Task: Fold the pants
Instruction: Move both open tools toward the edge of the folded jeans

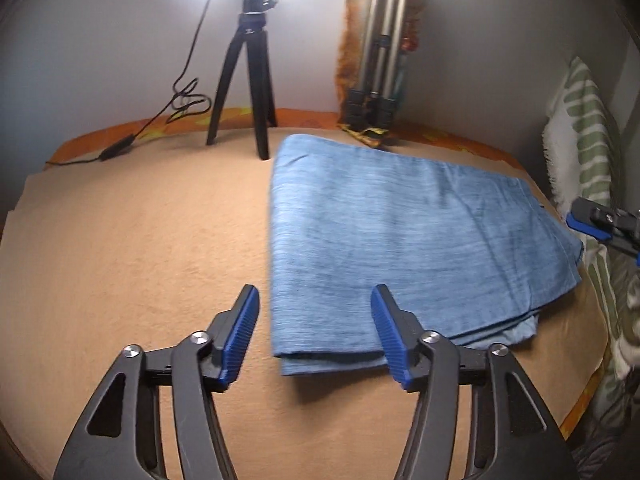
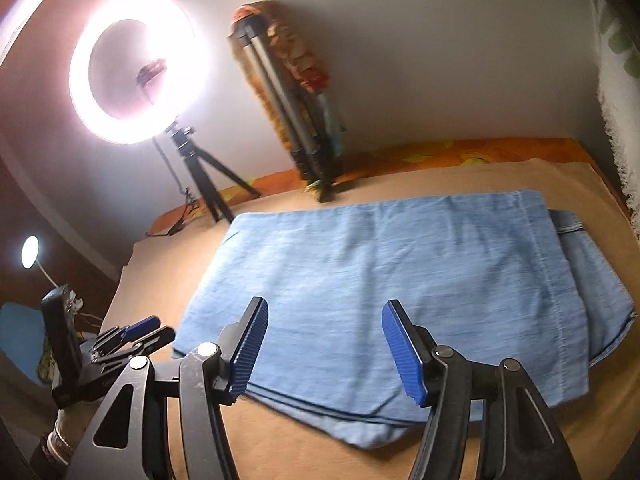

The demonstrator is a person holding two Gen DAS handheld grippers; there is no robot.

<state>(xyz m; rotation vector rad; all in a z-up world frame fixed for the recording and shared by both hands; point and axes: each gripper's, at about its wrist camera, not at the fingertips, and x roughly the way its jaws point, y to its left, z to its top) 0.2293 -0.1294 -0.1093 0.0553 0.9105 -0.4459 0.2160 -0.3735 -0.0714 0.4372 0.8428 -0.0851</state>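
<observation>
Ahead of the left gripper (image 1: pixel 314 312), whose pads are ribbed blue on black arms, lie the pants (image 1: pixel 400 248), a streaked light blue denim. They rest on a plain tan blanket (image 1: pixel 140 240) edged by an orange sheet (image 2: pixel 460 152) with yellow shapes. Further beyond stands a black tripod (image 1: pixel 248 80); right of it, a silver tripod (image 1: pixel 384 40). Far right hangs a white cloth (image 1: pixel 580 128) with green stripes.

The light blue denim pants (image 2: pixel 384 292) lie folded into a flat, layered rectangle across the frame's centre and right, stacked edges showing at bottom.
</observation>
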